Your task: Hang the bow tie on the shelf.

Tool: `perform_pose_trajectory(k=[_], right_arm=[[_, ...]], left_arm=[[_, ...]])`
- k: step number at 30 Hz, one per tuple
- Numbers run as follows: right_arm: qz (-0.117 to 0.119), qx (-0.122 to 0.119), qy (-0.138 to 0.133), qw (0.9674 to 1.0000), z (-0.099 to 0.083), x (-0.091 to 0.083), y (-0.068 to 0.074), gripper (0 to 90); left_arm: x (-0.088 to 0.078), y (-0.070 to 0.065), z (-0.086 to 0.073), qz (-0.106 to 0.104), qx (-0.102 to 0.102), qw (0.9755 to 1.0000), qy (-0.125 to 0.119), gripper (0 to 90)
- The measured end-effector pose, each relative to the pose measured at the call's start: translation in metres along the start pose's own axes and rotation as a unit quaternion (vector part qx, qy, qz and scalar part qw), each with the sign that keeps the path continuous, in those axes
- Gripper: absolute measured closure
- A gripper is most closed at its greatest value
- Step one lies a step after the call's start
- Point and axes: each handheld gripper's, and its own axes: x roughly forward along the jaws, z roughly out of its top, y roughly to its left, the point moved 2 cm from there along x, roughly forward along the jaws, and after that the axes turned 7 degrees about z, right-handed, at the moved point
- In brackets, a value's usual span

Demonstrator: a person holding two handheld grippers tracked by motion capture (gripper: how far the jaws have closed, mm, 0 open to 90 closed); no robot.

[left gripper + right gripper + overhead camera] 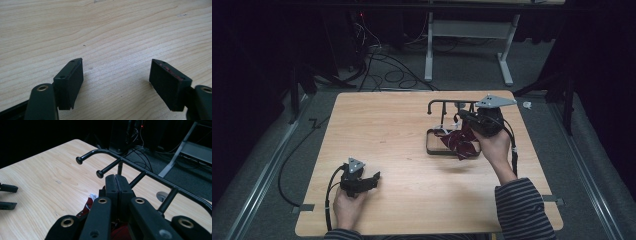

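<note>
1. We see a wooden table (pixel 412 165) standing on grey carpet, with cables (pixel 387 70) trailing on the floor beyond its far edge.
2. Near the table's near left corner we find the left gripper (pixel 373 178) held low over the wood by the person's left hand (pixel 348 206).
3. In the left gripper view its jaws stand wide apart, with bare wood grain between them and nothing held; one pad (pixel 170 83) carries a faint red smear along its top edge.
4. Toward the far right part of the table sits a black metal rack (pixel 447 107) with a rectangular base and a top bar bearing short pegs.
5. A dark red cloth (pixel 459 142) lies over the rack's base, spilling toward its near side.
6. The right gripper (pixel 462 116), held by the right hand (pixel 494 147) in a striped sleeve (pixel 522 210), hovers just above the cloth, beside the rack's bar.
7. In the right gripper view its jaws are pressed together, tips level with the pegs (pixel 100 173); red cloth (pixel 87 207) shows below them, but we cannot tell whether any is pinched.
</note>
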Motion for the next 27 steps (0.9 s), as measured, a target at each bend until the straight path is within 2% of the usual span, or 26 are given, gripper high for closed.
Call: perform_pose_trajectory(k=[27], right_arm=[[-0.021,0.01,0.002,0.9997,0.009,0.015,-0.016,90.0]], left_arm=[[0.0,0.0,0.0,-0.002,-0.002,1.0,-0.001,27.9]])
